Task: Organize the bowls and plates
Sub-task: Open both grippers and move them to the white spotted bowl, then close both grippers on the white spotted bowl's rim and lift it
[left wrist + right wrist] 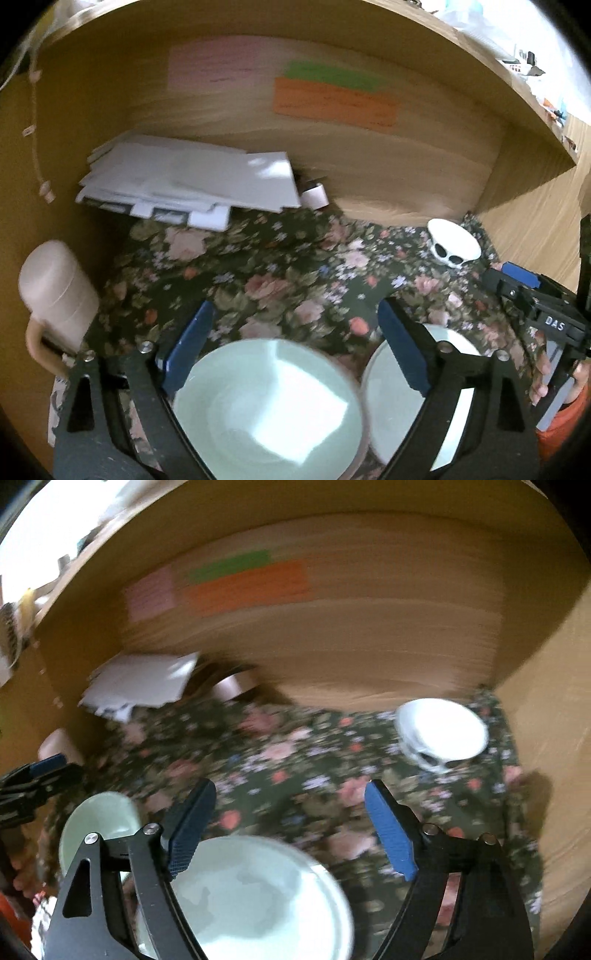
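On a dark floral-patterned cloth [280, 266] inside a wooden alcove, two pale mint-green round ceramic bowls sit side by side near the front edge. In the left wrist view the left gripper [295, 325] hangs wide open with nothing between its blue-padded fingers; the left mint bowl [269, 410] lies below and between them, and the right mint bowl [391, 398] sits partly behind the right-hand finger. In the right wrist view the right gripper [290, 808] is likewise spread wide and empty, the nearer mint bowl [258, 897] lying low between its fingers toward the left one. A small white ceramic bowl with dark oval markings [454, 242] stands well apart at the back right corner of the cloth. A pile of white papers [192, 181] lies at the back left, and a cream lidded mug [55, 295] stands at the left edge.
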